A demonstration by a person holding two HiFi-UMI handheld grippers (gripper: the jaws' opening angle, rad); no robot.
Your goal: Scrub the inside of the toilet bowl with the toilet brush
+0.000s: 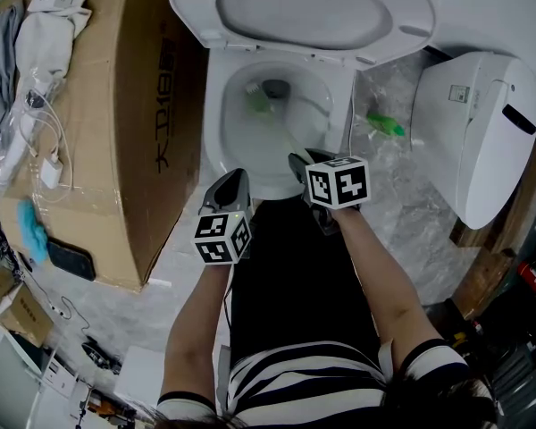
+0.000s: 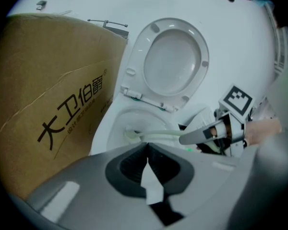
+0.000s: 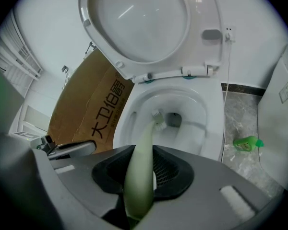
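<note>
The white toilet bowl [image 1: 216, 119] stands open with its seat and lid [image 1: 304, 7] raised. A pale green toilet brush [image 3: 143, 147] runs from my right gripper [image 3: 140, 195] down into the bowl, its bristle head [image 3: 158, 119] near the drain hole [image 3: 174, 120]. In the head view the brush head [image 1: 261, 104] sits at the bowl's far left side. My right gripper [image 1: 305, 170] is shut on the brush handle over the bowl's near rim. My left gripper [image 1: 230, 189] hovers at the near left rim, jaws together with nothing held. From the left gripper view, the brush [image 2: 149, 136] crosses the bowl.
A large cardboard box [image 1: 116, 123] stands against the toilet's left side. A second white toilet lid unit [image 1: 482, 132] lies at the right on plastic sheeting. A green bottle [image 1: 386, 125] lies on the floor right of the bowl. Clutter and cables [image 1: 36, 150] cover the box top.
</note>
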